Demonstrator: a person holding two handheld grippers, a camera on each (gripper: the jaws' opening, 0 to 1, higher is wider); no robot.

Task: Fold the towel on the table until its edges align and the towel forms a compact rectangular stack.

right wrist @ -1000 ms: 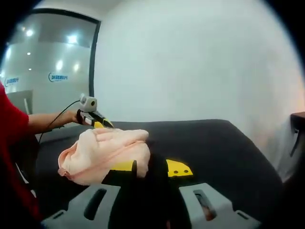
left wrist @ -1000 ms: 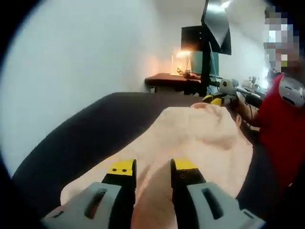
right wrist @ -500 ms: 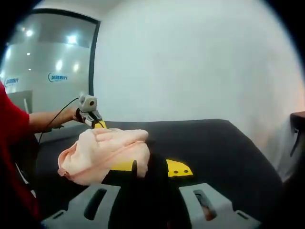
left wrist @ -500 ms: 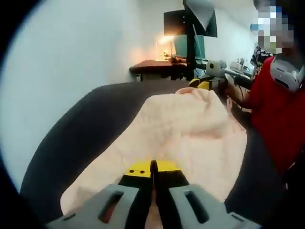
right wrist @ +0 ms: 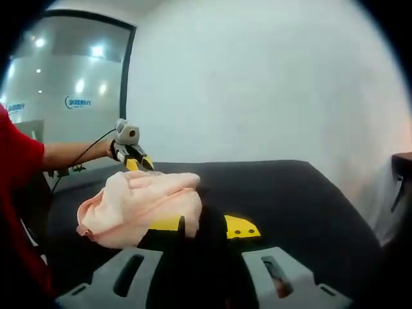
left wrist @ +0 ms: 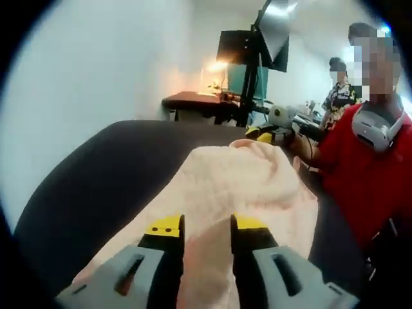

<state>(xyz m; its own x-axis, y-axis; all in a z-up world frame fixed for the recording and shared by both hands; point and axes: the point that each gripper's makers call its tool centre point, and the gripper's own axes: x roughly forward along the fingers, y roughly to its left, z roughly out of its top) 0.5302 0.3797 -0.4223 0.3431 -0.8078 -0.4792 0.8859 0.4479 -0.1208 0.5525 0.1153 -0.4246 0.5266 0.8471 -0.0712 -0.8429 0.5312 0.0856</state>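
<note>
Dark desk (left wrist: 96, 180) carries the towel (left wrist: 244, 187), long axis running straight ahead from the left gripper (left wrist: 199, 225), jaws parted astride its near edge; right gripper (right wrist: 203, 226), jaws parted, sits at the far end.

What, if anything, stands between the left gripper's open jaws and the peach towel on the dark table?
Nothing visible does. In the left gripper view the left gripper is open with the peach towel directly between and ahead of its jaws on the dark table.
</note>
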